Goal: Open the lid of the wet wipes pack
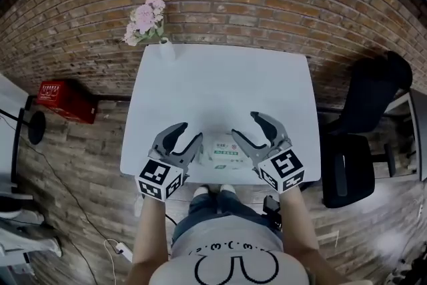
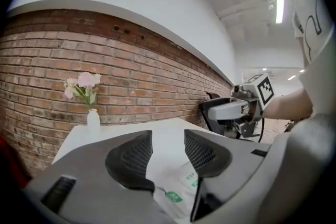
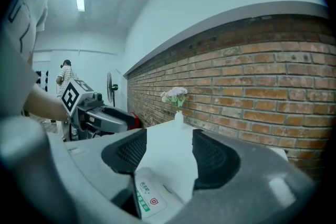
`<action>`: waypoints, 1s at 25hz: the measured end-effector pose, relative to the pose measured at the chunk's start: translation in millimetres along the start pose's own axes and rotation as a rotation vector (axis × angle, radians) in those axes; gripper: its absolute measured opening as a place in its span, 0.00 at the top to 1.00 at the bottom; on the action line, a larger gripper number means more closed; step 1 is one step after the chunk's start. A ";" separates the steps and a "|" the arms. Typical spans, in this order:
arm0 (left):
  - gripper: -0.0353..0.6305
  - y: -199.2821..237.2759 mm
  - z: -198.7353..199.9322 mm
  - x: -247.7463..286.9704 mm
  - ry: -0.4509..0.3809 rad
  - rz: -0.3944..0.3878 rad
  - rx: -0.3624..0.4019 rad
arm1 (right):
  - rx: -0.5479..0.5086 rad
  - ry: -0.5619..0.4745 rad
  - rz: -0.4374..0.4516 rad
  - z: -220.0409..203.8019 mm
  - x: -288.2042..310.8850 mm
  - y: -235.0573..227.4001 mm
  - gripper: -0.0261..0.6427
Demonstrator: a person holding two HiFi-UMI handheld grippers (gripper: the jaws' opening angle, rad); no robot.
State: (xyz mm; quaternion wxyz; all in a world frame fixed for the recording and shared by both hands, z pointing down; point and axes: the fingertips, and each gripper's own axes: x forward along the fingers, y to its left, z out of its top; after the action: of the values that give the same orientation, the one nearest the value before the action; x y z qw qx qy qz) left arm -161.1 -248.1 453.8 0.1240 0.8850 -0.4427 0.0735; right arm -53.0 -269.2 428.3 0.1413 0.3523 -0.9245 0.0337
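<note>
A white wet wipes pack (image 1: 223, 150) with green print lies flat at the near edge of the white table (image 1: 220, 87), its lid down. My left gripper (image 1: 185, 135) stands open just left of it, my right gripper (image 1: 254, 129) open just right of it. In the left gripper view the pack (image 2: 176, 186) shows low between and under the spread jaws of the left gripper (image 2: 163, 152). Seen from the right gripper view, the pack (image 3: 152, 196) lies below the right gripper (image 3: 169, 150), whose jaws are apart. Nothing is gripped.
A small white vase with pink flowers (image 1: 148, 23) stands at the table's far left corner, against a brick wall. A black chair (image 1: 363, 123) is to the right of the table, a red crate (image 1: 65, 100) on the floor to the left.
</note>
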 end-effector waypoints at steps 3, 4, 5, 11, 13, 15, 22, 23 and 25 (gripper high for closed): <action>0.67 -6.4 -18.3 3.2 0.055 -0.069 0.028 | -0.001 0.033 0.023 -12.2 4.0 4.4 0.55; 0.67 -8.0 -24.5 4.8 0.072 -0.085 0.032 | -0.002 0.050 0.036 -17.9 5.2 6.3 0.54; 0.67 -9.4 -30.5 6.2 0.088 -0.099 0.033 | -0.006 0.072 0.049 -24.5 6.4 8.6 0.53; 0.67 -17.6 -71.1 10.4 0.199 -0.178 0.029 | -0.029 0.193 0.120 -67.1 12.8 24.4 0.50; 0.67 -22.2 -88.8 10.2 0.246 -0.205 0.025 | -0.027 0.237 0.161 -85.1 13.9 31.5 0.50; 0.67 -25.2 -106.3 9.0 0.292 -0.226 0.018 | -0.026 0.288 0.211 -104.5 15.2 40.4 0.50; 0.67 -31.9 -145.6 8.4 0.403 -0.266 0.011 | -0.067 0.416 0.287 -150.0 24.0 54.3 0.50; 0.67 -33.7 -150.7 8.9 0.424 -0.274 0.017 | -0.068 0.430 0.296 -154.4 25.3 54.5 0.50; 0.67 -37.1 -160.2 9.7 0.469 -0.288 0.033 | -0.071 0.466 0.321 -163.5 27.2 56.3 0.48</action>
State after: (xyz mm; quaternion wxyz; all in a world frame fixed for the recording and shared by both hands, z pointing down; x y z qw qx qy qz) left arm -128.8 -188.5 604.0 0.2179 0.8995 -0.2702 0.2652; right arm -70.7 -218.0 594.8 0.3553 0.1790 -0.9116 0.1035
